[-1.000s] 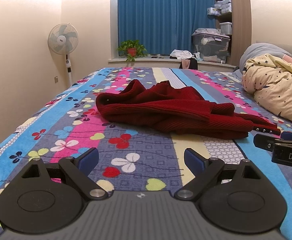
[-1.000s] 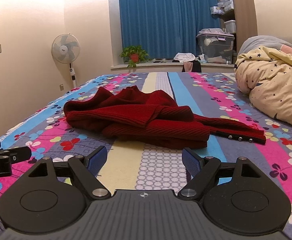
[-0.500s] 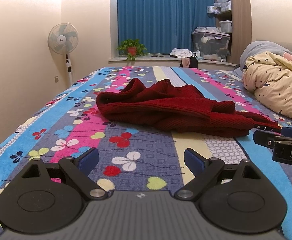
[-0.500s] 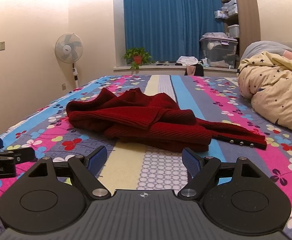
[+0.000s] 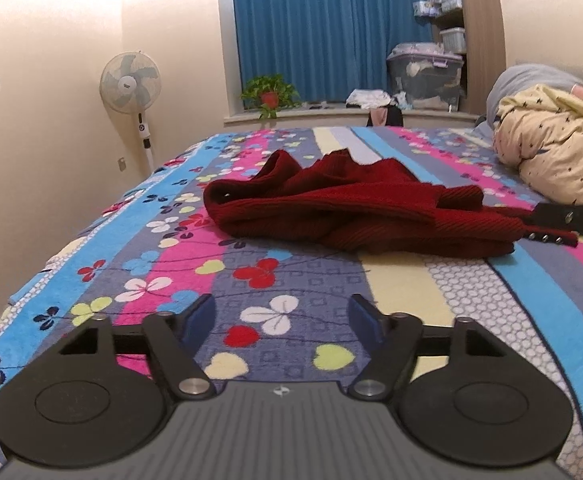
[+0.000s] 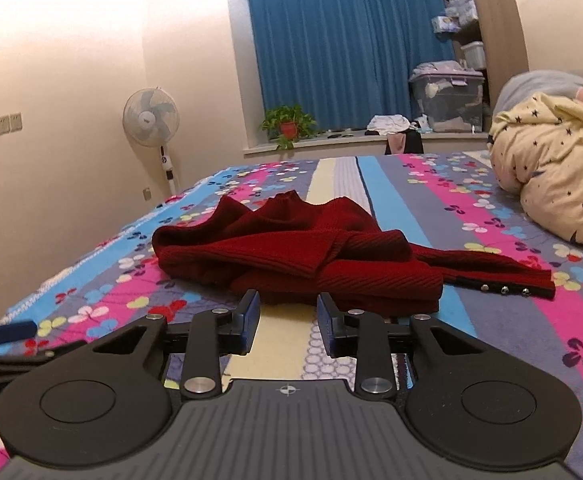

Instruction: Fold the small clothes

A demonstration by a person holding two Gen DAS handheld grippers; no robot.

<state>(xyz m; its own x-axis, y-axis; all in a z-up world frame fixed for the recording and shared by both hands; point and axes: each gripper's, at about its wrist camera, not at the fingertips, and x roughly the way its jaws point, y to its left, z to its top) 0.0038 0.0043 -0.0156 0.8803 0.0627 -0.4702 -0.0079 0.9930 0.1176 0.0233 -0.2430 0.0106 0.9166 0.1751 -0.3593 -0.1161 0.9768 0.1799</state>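
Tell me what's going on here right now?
A person holds a gripper in each hand over a flowered bedspread. A crumpled red sweater lies unfolded ahead. The right gripper has just been closing, nothing between its jaws, just short of the sweater's near edge. The left gripper has narrowed slightly but is open, farther back.

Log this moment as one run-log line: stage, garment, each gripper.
stage: approach | red sweater: crumpled on bedspread, unfolded | left gripper: open, closing, empty | right gripper: open, closing, empty, short of sweater

Ribbed red knit sweater, plush printed bedspread, matt black plastic left gripper
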